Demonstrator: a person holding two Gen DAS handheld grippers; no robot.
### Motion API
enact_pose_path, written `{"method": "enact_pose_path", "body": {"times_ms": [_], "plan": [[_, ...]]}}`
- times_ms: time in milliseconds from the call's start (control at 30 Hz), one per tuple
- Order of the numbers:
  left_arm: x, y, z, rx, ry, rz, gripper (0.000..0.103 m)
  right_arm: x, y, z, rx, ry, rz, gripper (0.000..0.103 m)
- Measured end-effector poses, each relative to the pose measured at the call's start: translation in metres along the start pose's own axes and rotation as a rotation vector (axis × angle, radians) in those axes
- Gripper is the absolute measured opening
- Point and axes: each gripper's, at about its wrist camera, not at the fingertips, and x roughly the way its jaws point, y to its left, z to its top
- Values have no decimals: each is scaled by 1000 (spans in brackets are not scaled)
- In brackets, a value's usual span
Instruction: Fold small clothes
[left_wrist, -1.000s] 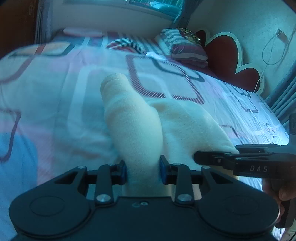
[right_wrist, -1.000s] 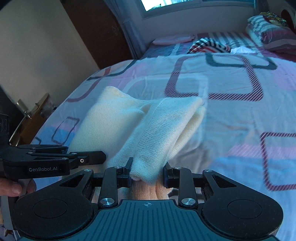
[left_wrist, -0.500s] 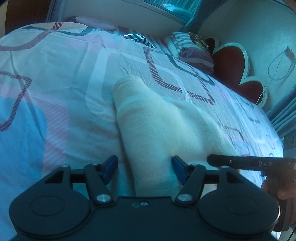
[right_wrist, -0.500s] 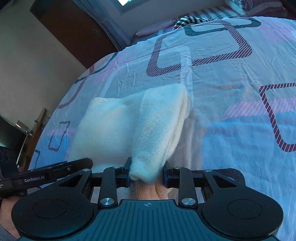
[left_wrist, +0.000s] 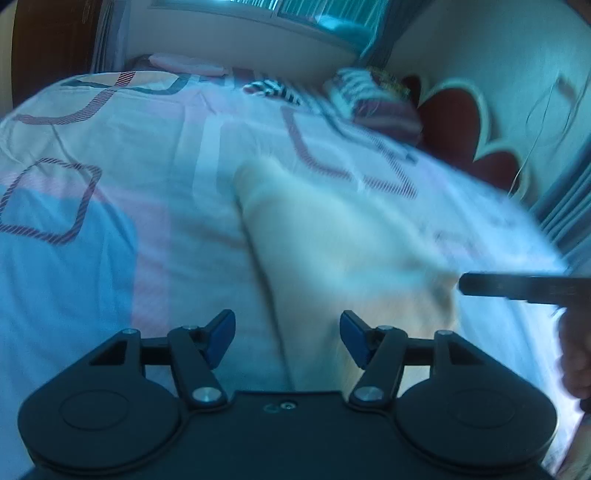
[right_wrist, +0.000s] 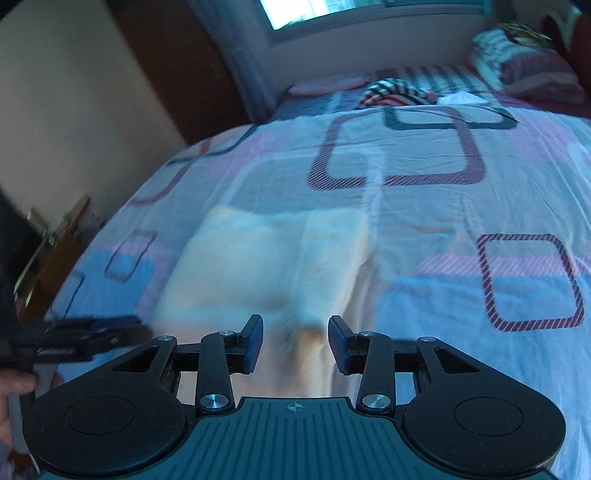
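A cream knit garment (left_wrist: 332, 251) lies folded flat on the patterned bedspread (left_wrist: 110, 184). It also shows in the right wrist view (right_wrist: 273, 266). My left gripper (left_wrist: 287, 338) is open and empty, its blue pads wide apart just short of the garment's near edge. My right gripper (right_wrist: 295, 343) is open and empty over the garment's near right part. The right gripper shows from the side in the left wrist view (left_wrist: 517, 288). The left one shows in the right wrist view (right_wrist: 74, 336). Both views are motion-blurred.
A striped garment (right_wrist: 395, 92) lies at the far end of the bed (right_wrist: 480, 206). Striped pillows (right_wrist: 532, 70) sit at the far right by a red heart-shaped headboard (left_wrist: 465, 122). A window (right_wrist: 325, 14) is behind. A dark wooden door (right_wrist: 177, 74) and small furniture (right_wrist: 55, 251) stand left.
Both grippers let go of the cream garment: the left opened first, then the right. The garment dropped flat on the bed and both grippers drew back.
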Motion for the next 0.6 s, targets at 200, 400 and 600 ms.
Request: {"method": "enact_pose_path", "body": {"times_ms": [200,400,600], "plan": [[14,-2,-13,-38,7,21,65,30,8,-24,-43,32,-130,28],[13,-1,-11,-51,-13,33,66,44,-8,-24,17,44,-130,28],[-8,3,2,-69,-113,46,65,2,-2,-13,-8,-64,-114,28]]}}
